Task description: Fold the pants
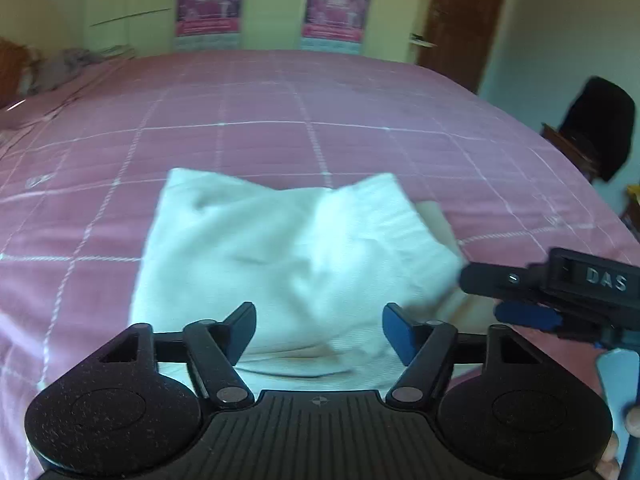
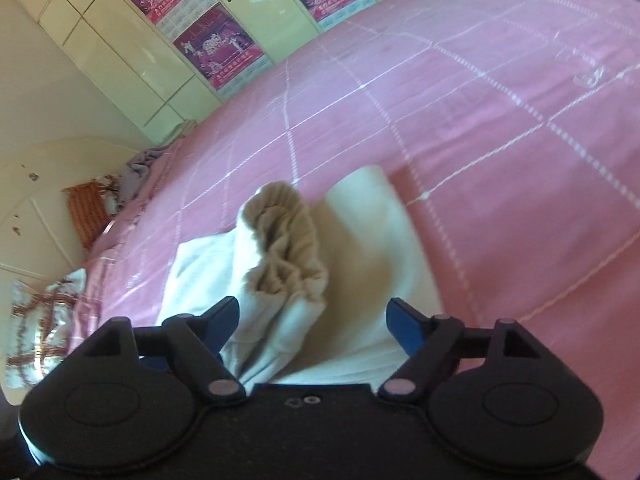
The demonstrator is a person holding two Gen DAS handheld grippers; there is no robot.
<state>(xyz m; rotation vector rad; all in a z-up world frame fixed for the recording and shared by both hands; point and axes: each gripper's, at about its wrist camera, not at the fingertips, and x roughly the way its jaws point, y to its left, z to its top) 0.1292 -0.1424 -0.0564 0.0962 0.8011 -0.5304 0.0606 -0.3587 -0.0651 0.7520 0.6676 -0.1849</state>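
The cream-white pants (image 1: 292, 264) lie folded into a compact bundle on the pink checked bed (image 1: 280, 120). My left gripper (image 1: 319, 330) is open just above the bundle's near edge, holding nothing. My right gripper (image 2: 313, 326) is open over the same pants (image 2: 360, 248), whose gathered beige waistband (image 2: 288, 240) stands up between the fingers. The right gripper also shows in the left wrist view (image 1: 512, 292) at the bundle's right side.
Cupboards with purple posters (image 1: 210, 0) stand behind the bed. Grey clothes (image 2: 140, 168) and a patterned pillow (image 2: 44, 312) lie at the bed's left side. A dark garment hangs on a chair (image 1: 600, 128) at right, next to a brown door (image 1: 460, 20).
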